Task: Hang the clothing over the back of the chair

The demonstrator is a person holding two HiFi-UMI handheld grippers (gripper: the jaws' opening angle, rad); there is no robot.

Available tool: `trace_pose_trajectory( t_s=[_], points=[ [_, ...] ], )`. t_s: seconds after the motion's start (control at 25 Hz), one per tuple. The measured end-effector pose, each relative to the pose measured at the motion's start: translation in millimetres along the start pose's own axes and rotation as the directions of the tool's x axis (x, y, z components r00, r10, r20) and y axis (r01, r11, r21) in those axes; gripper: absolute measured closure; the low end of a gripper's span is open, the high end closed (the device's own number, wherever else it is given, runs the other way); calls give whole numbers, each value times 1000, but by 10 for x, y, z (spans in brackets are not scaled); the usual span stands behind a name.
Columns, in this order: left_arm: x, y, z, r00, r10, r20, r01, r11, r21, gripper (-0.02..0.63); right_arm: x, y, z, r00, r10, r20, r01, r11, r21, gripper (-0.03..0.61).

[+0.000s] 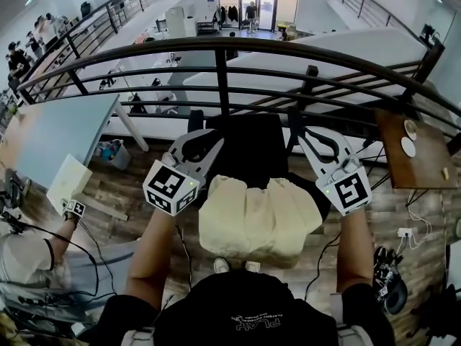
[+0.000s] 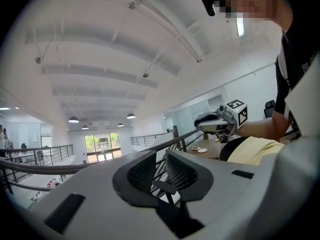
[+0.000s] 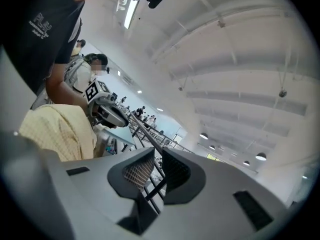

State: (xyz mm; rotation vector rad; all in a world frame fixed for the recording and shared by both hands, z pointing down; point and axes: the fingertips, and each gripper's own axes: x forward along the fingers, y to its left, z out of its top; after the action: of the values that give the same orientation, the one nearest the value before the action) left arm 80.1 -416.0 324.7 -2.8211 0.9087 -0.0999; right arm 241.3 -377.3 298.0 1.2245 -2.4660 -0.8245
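While the pale yellow garment lies draped over the back of the black chair in front of you, your left gripper and right gripper flank it, each with jaws slightly parted and nothing between them.

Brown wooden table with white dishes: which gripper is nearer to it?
Right. The right gripper is left of the brown wooden table in the head view; the left gripper sits farther left, across the pale yellow garment.
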Motion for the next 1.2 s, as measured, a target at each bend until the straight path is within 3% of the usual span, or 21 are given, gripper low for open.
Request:
trace_pose_trajectory(
  t_s=[0.2, 0.32, 0.56, 0.88, 1.2],
  points=[
    [-83, -3, 243, 994, 72, 84, -72, 997, 5, 601, -89, -165, 336, 982, -177, 68, 175, 984, 39, 541],
    [-125, 13, 368, 986, 107, 126, -111, 994, 23, 601, -172, -268, 562, 955, -271, 118, 255, 957, 138, 546],
    [-195, -58, 476, 984, 98, 146, -107, 993, 58, 601, -224, -125, 911, 950, -221, 220, 183, 967, 179, 558],
    [-311, -24, 497, 982, 127, 143, -147, 979, 141, 601, -168, -37, 953, 960, -183, 213, 159, 979, 125, 558],
    [-330, 4, 540, 980, 132, 146, -154, 976, 152, 601, -65, 25, 1089, 957, -185, 224, 158, 978, 136, 558]
  ],
)
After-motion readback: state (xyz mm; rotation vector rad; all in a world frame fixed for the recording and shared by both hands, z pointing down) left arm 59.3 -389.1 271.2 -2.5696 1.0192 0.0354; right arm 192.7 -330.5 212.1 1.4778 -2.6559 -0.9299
